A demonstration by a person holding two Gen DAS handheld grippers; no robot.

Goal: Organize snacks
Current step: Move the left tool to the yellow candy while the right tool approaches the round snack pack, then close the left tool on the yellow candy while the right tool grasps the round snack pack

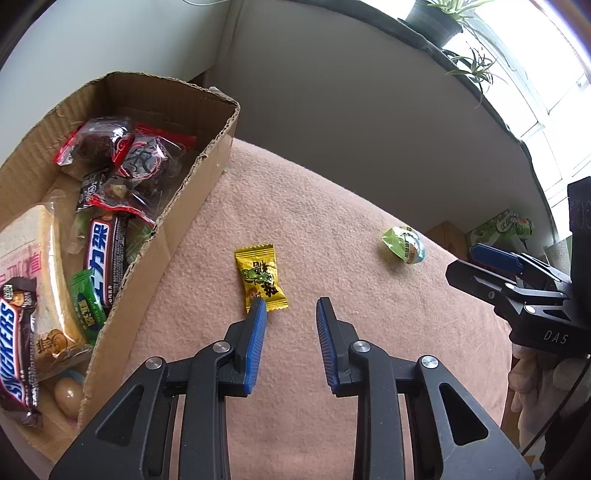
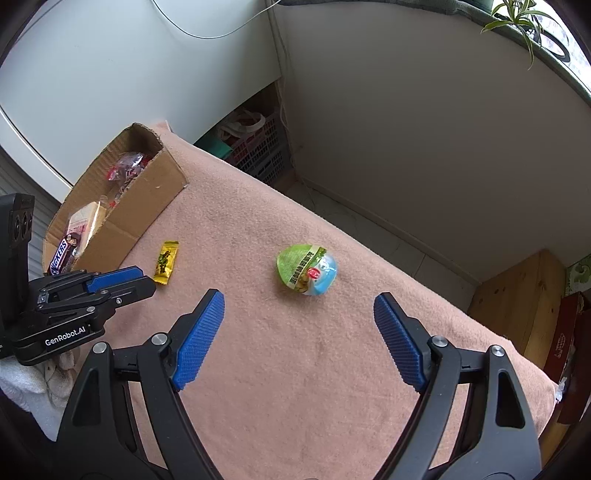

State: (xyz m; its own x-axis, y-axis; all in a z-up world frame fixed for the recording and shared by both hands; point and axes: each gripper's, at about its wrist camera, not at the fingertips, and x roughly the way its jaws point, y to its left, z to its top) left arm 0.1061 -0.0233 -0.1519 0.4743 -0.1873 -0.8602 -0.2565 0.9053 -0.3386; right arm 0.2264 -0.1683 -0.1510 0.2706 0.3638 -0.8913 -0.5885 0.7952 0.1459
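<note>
A yellow wrapped candy (image 1: pixel 260 280) (image 2: pixel 166 262) lies on the pink blanket, right of the open cardboard box (image 1: pixel 173 225) (image 2: pixel 144 210) that holds several snacks. My left gripper (image 1: pixel 291 308) (image 2: pixel 142 278) hovers just short of the candy, jaws open a little with nothing between them; its left fingertip overlaps the wrapper's near corner. A green and blue egg-shaped snack (image 1: pixel 404 244) (image 2: pixel 307 271) lies further right. My right gripper (image 2: pixel 299 297) stands open wide just before the egg, not touching it; in the left wrist view only one of its blue pads (image 1: pixel 495 257) shows.
The blanket (image 2: pixel 295 369) covers a table whose far edge drops to the floor by a white wall. A red crate (image 2: pixel 258 151) sits on the floor beyond. A wooden box (image 2: pixel 517 306) stands at the right. Potted plants (image 1: pixel 439 18) line the window sill.
</note>
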